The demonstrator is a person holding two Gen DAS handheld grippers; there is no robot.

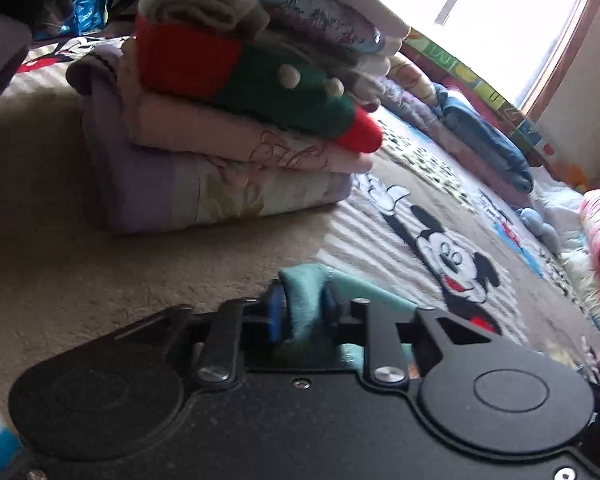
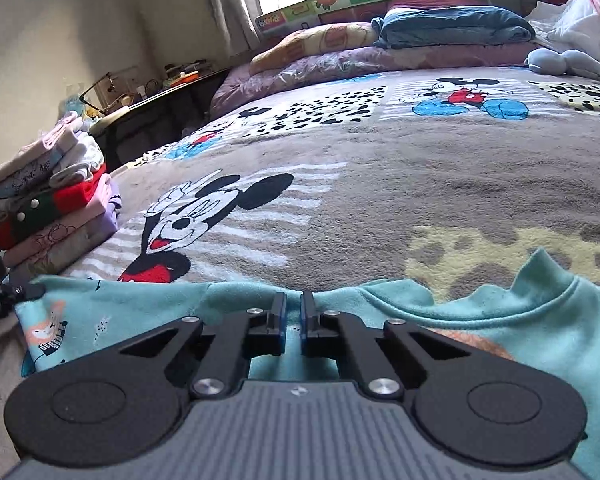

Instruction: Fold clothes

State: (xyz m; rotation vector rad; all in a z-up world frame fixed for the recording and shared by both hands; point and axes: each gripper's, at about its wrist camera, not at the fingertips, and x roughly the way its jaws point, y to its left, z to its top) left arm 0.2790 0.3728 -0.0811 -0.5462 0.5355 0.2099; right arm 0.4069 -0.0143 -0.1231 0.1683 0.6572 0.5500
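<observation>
Pinching teal garment in left tool, right tool clenched at its edge

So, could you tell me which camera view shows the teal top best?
The right wrist view: the teal top lies spread across the blanket, collar and print visible. The left wrist view shows only a bunched fold between the left gripper's pads.
</observation>
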